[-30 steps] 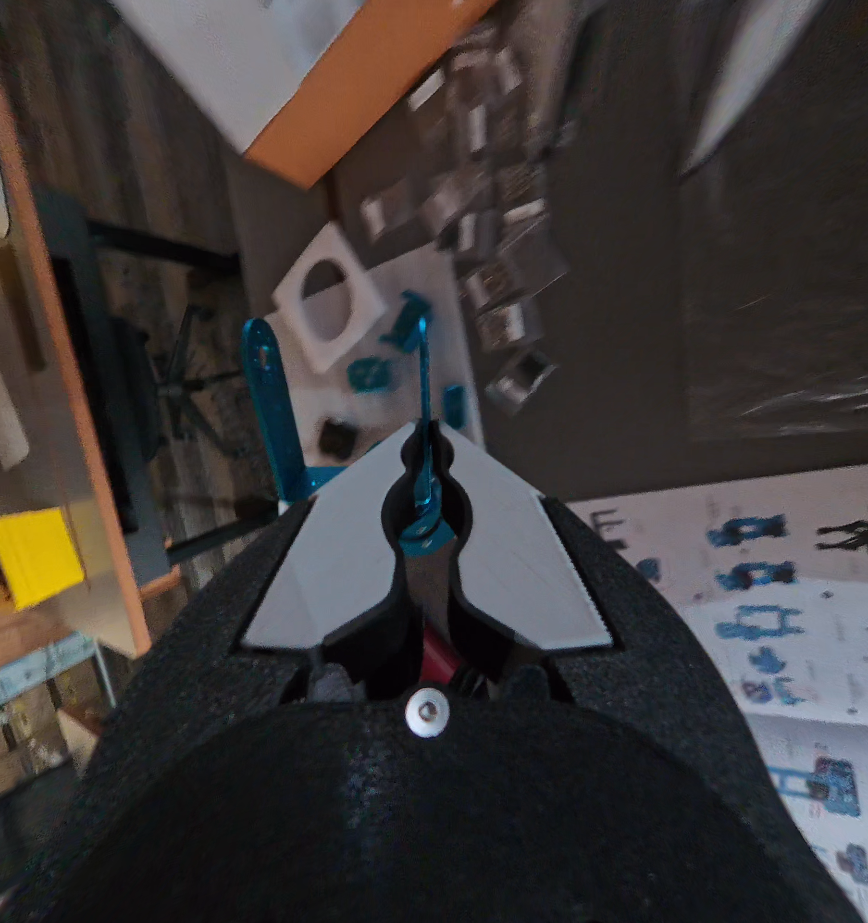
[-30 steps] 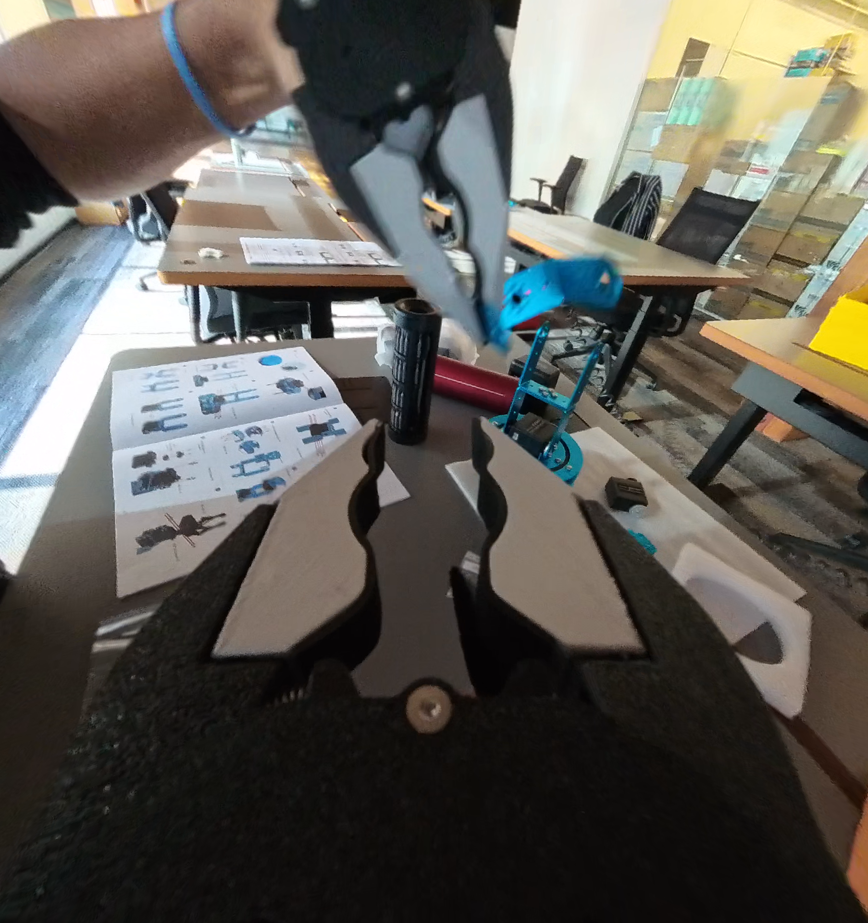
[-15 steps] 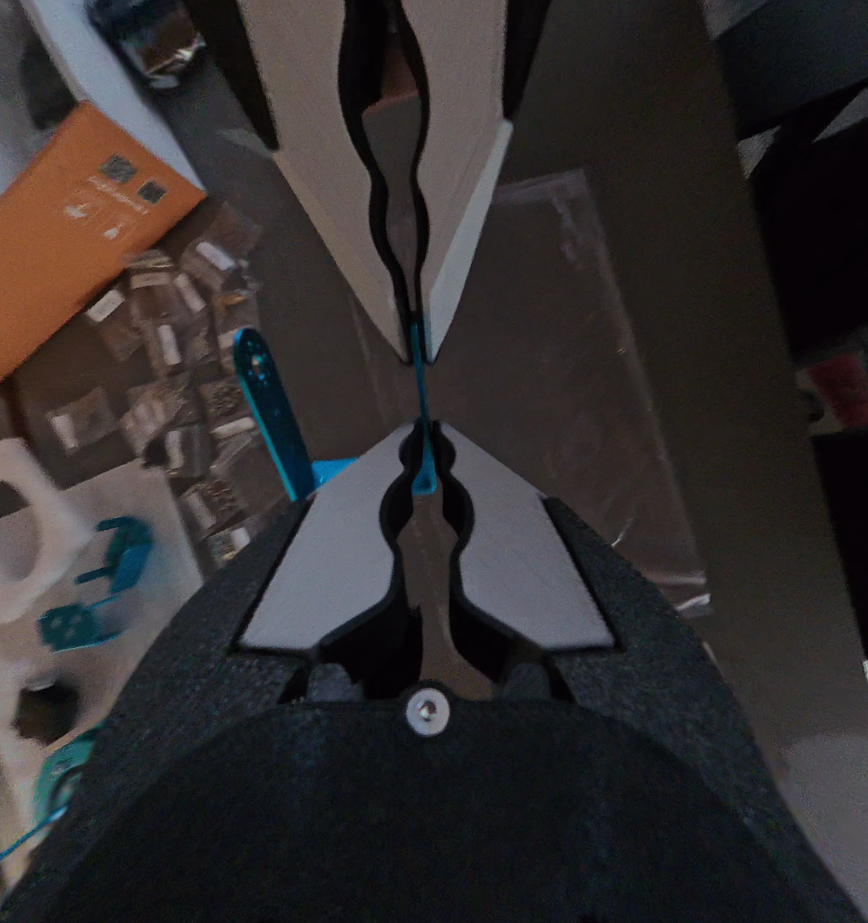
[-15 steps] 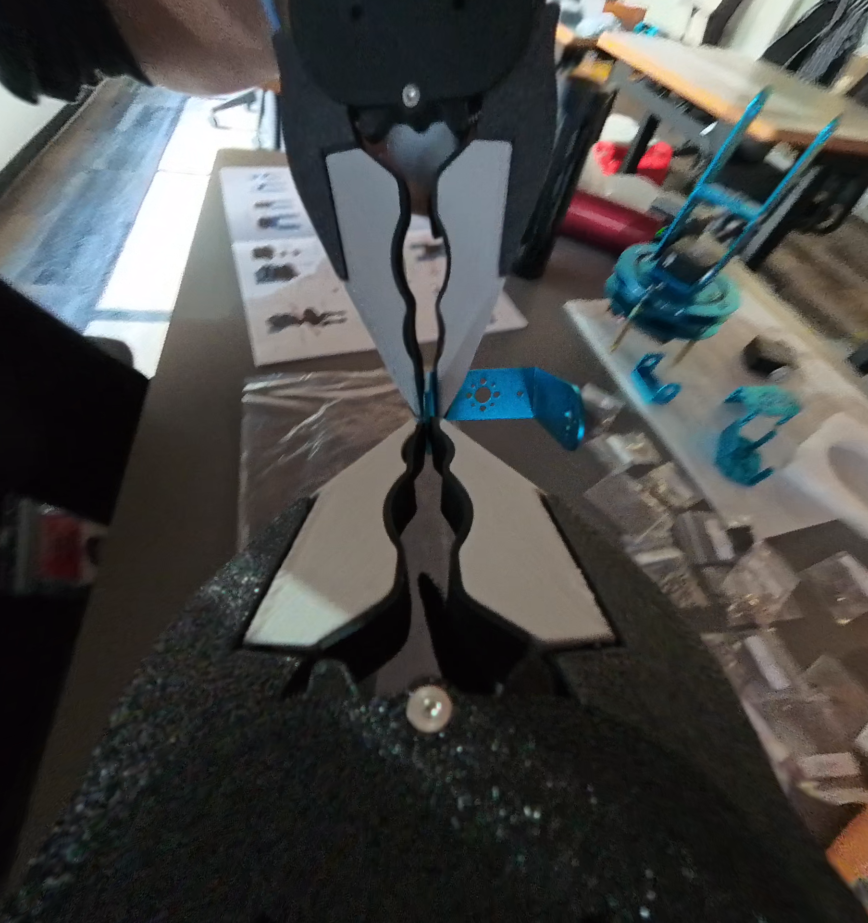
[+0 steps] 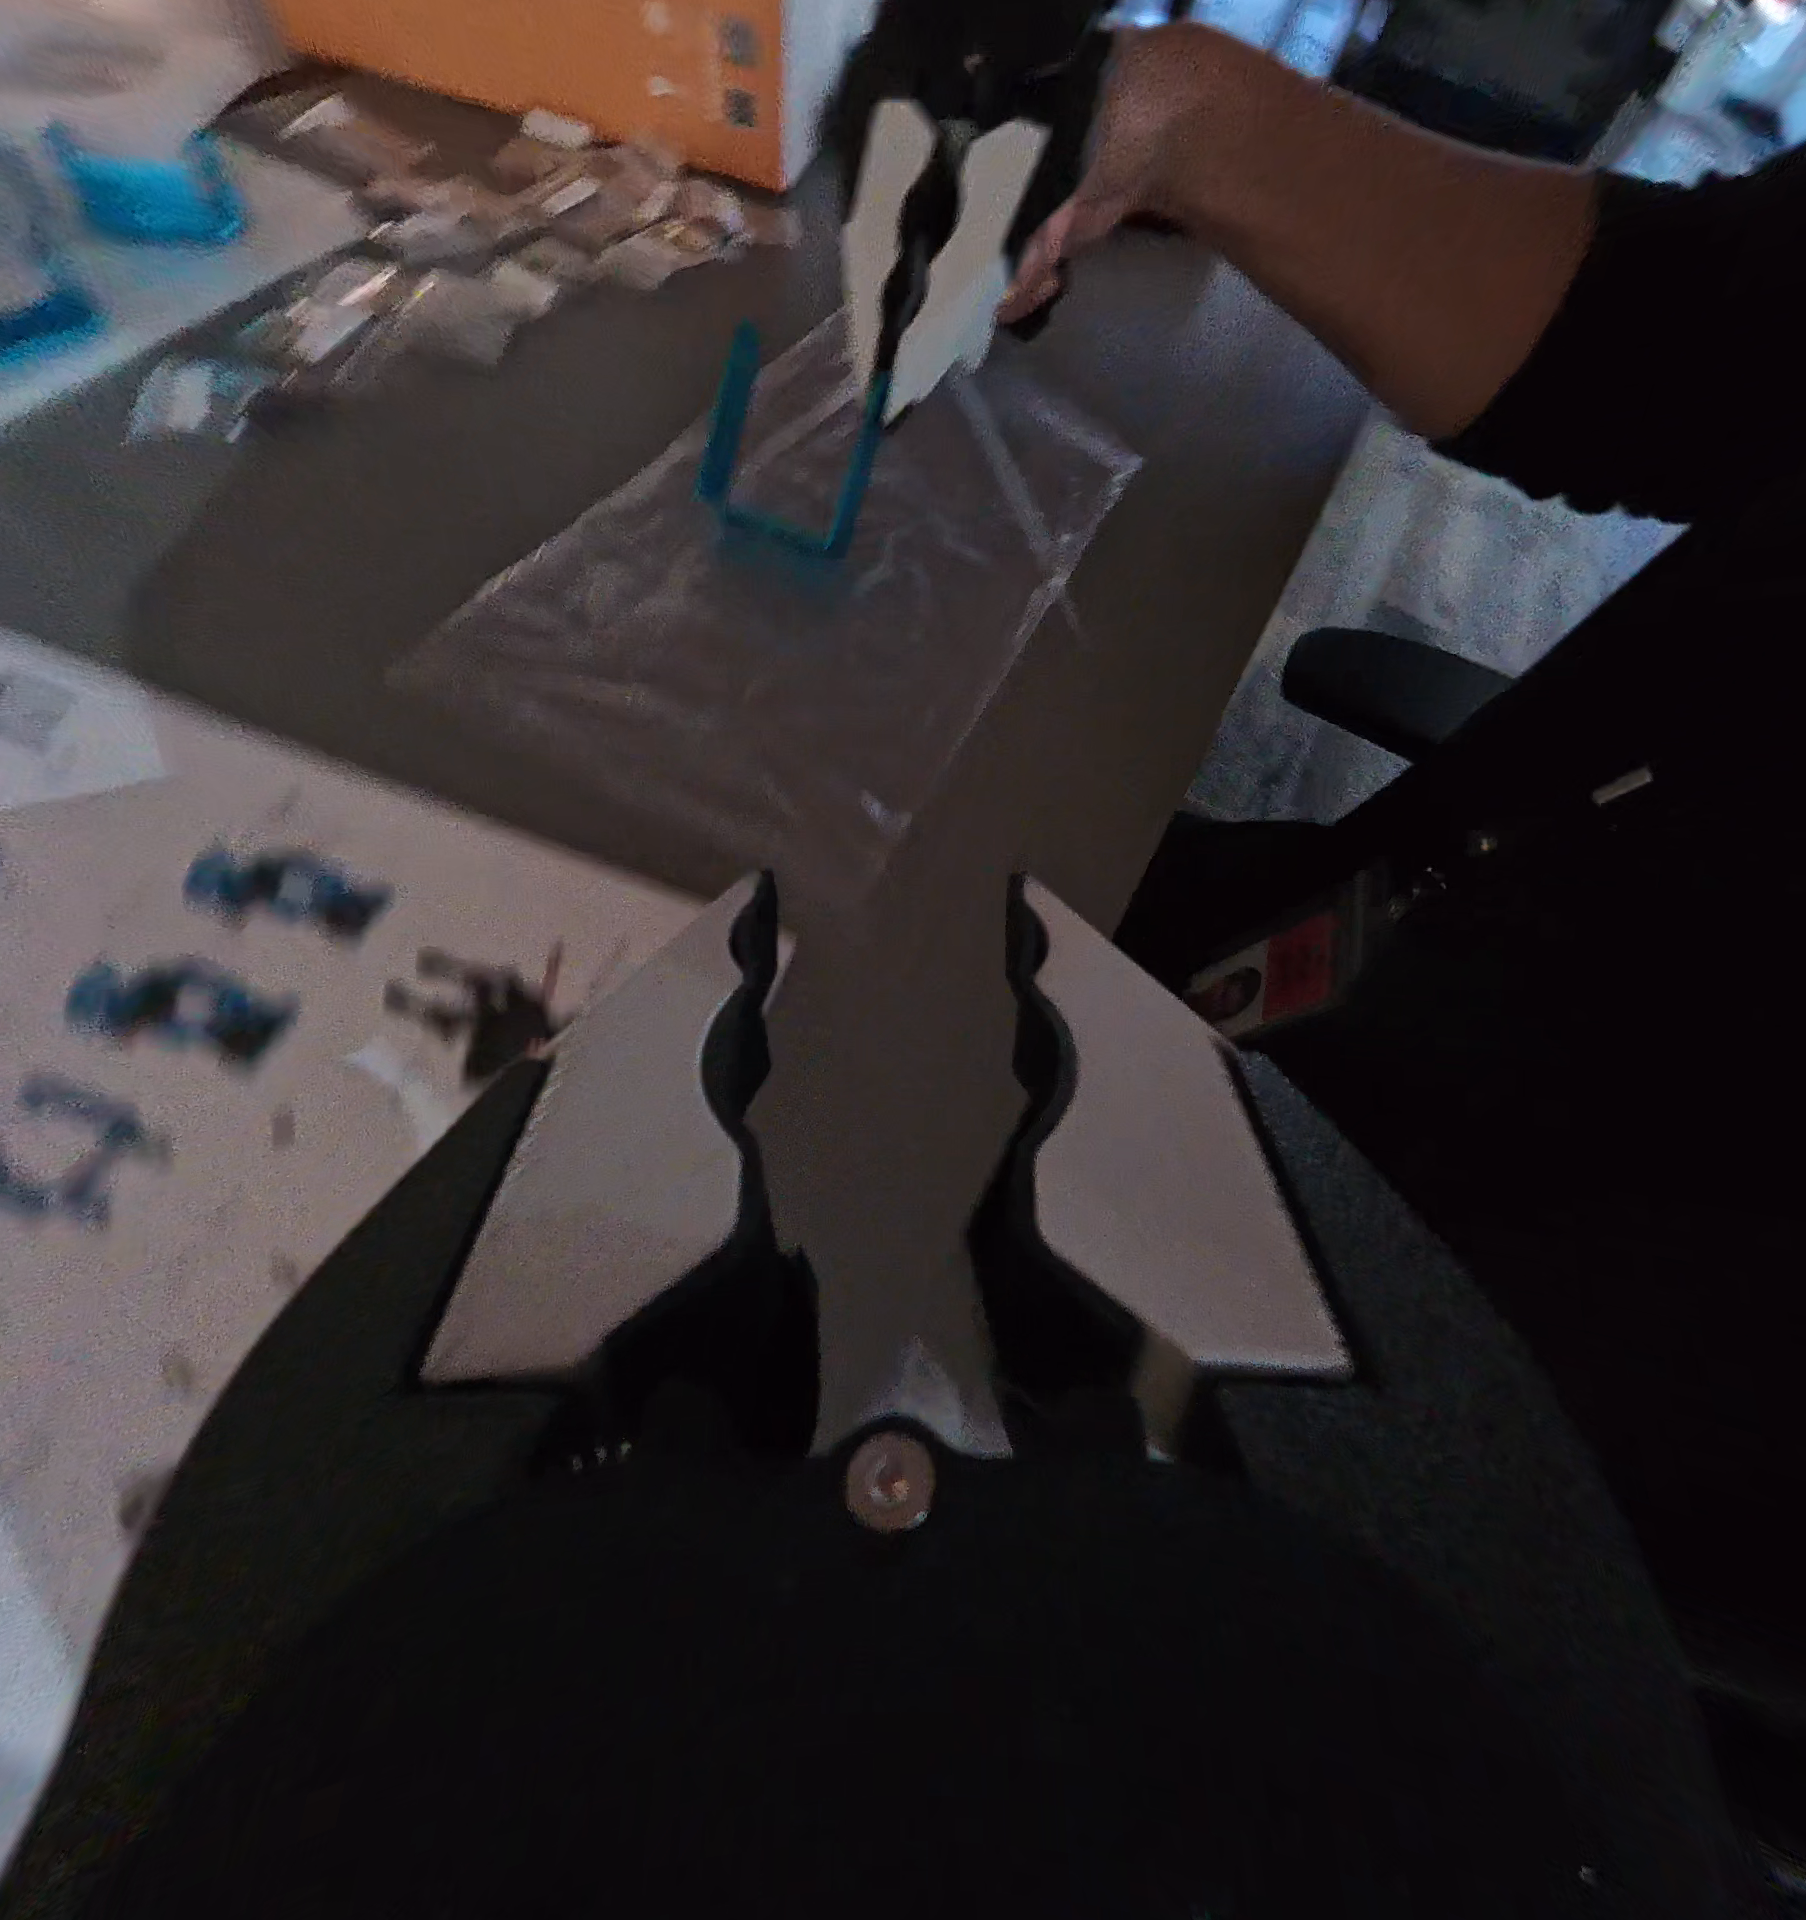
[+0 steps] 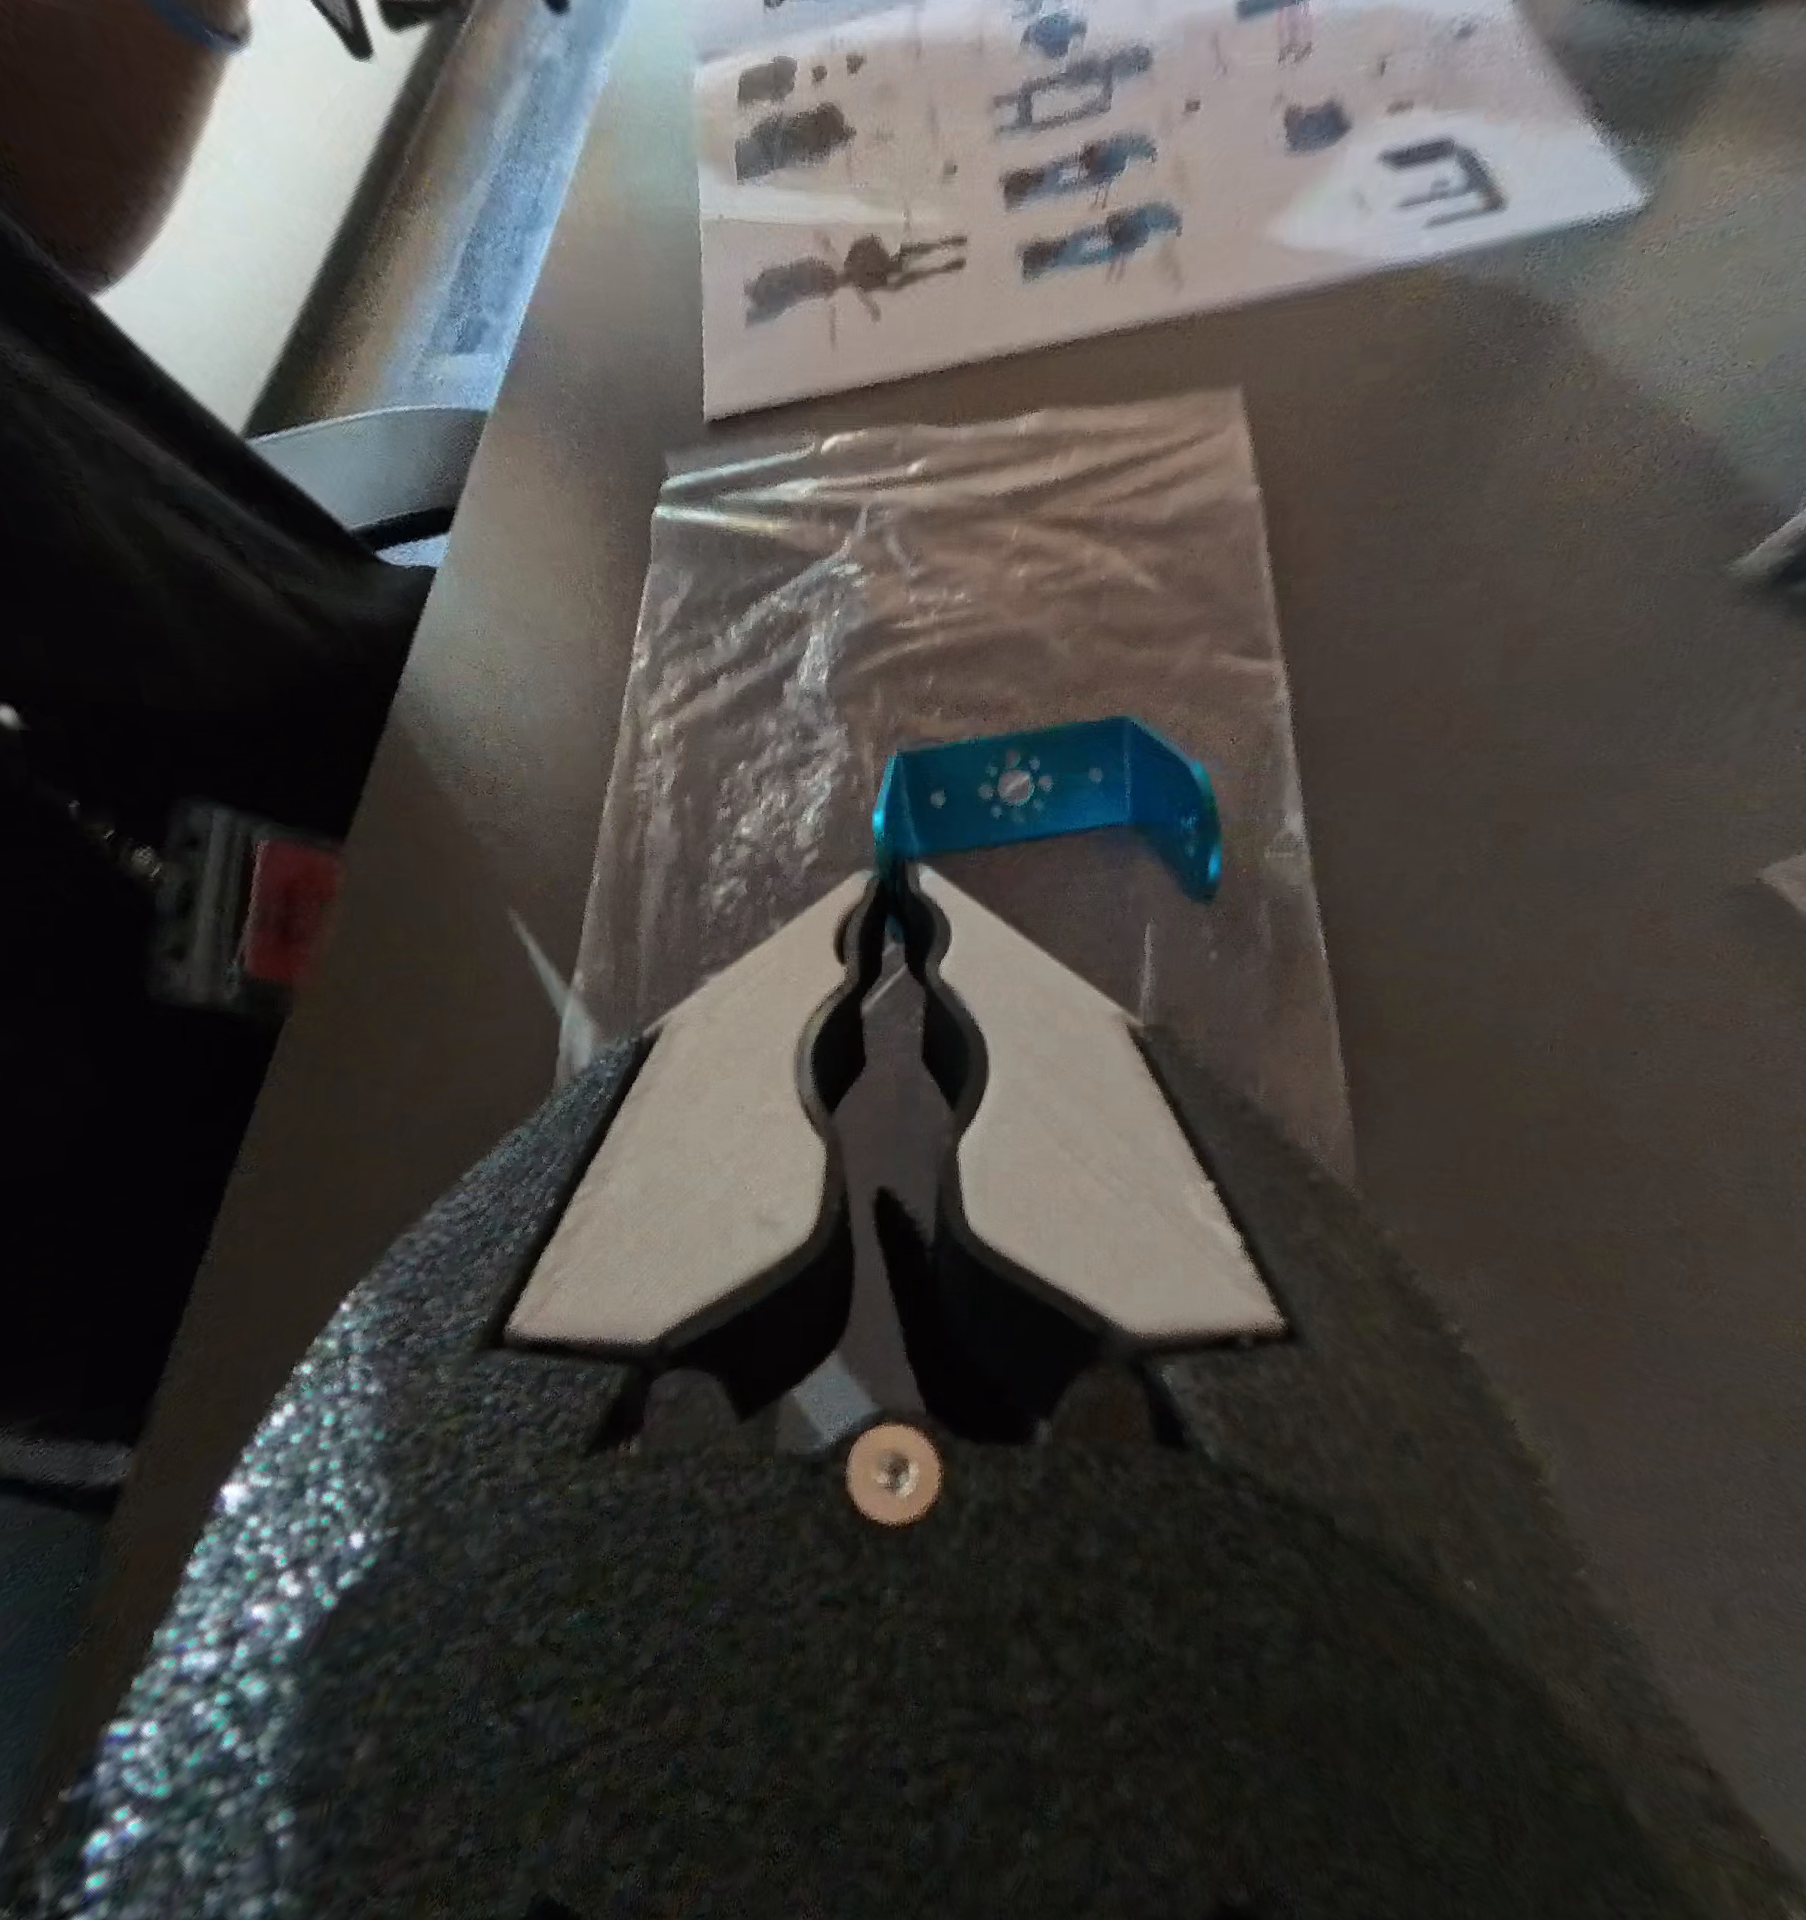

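A blue U-shaped metal bracket [image 6: 1044, 800] with small holes is pinched by one leg at the tips of my right gripper [image 6: 894, 883], which is shut on it. It hangs just above a clear plastic bag [image 6: 940, 623] lying flat on the dark table. In the left wrist view the same bracket [image 5: 785, 457] shows farther off, held by the right gripper [image 5: 904, 343] over the bag [image 5: 774, 644]. My left gripper [image 5: 888, 894] is open and empty, well back from the bracket, over the table's near edge.
A printed instruction sheet [image 6: 1086, 177] lies beyond the bag; it also shows at the left [image 5: 203, 1039]. An orange box [image 5: 566, 73], several small clear packets [image 5: 442, 270] and blue parts [image 5: 140, 197] lie at the far left. A dark chair [image 5: 1398, 686] stands at the table's right edge. Some 25 cm of space lies between my two pairs of fingers.
My left gripper let go of the bracket, opened and drew back. My right gripper now holds the bracket alone and has lowered it over the plastic bag.
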